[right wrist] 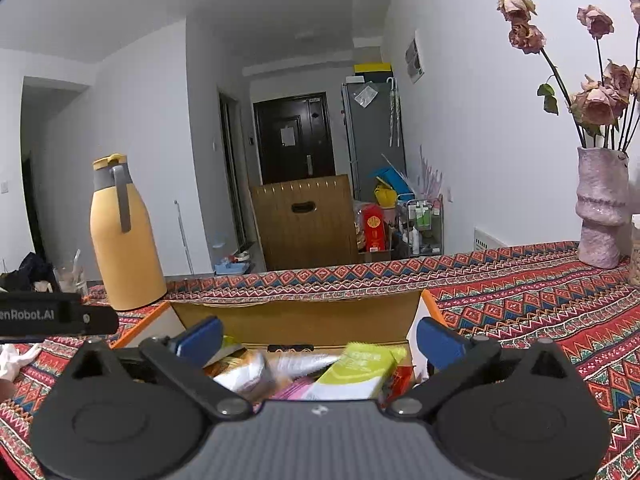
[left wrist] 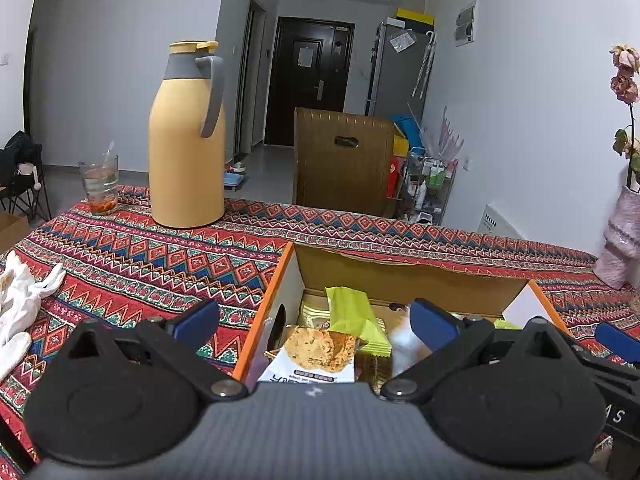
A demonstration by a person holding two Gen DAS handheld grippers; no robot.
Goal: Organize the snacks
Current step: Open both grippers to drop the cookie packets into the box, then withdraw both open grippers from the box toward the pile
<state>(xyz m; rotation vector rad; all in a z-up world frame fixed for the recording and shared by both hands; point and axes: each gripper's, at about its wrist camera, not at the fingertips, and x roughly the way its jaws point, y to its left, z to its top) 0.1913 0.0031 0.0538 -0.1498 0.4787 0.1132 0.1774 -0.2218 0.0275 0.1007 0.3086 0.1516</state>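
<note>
An open cardboard box with an orange rim (left wrist: 264, 300) sits on the patterned tablecloth and holds several snack packets. In the left wrist view I see a white cookie packet (left wrist: 316, 356) and a lime green packet (left wrist: 352, 312) in it. My left gripper (left wrist: 316, 322) is open and empty over the box's left side. In the right wrist view the same box (right wrist: 296, 316) holds a lime green packet (right wrist: 356, 372), a silver-orange packet (right wrist: 244, 372) and a pink one (right wrist: 294, 392). My right gripper (right wrist: 320, 340) is open and empty above them.
A yellow thermos jug (left wrist: 188, 140) and a glass (left wrist: 100, 186) stand at the far left of the table. White gloves (left wrist: 20, 300) lie at the left edge. A pink vase of dried roses (right wrist: 600, 208) stands at the right. A wooden chair back (left wrist: 344, 160) is beyond the table.
</note>
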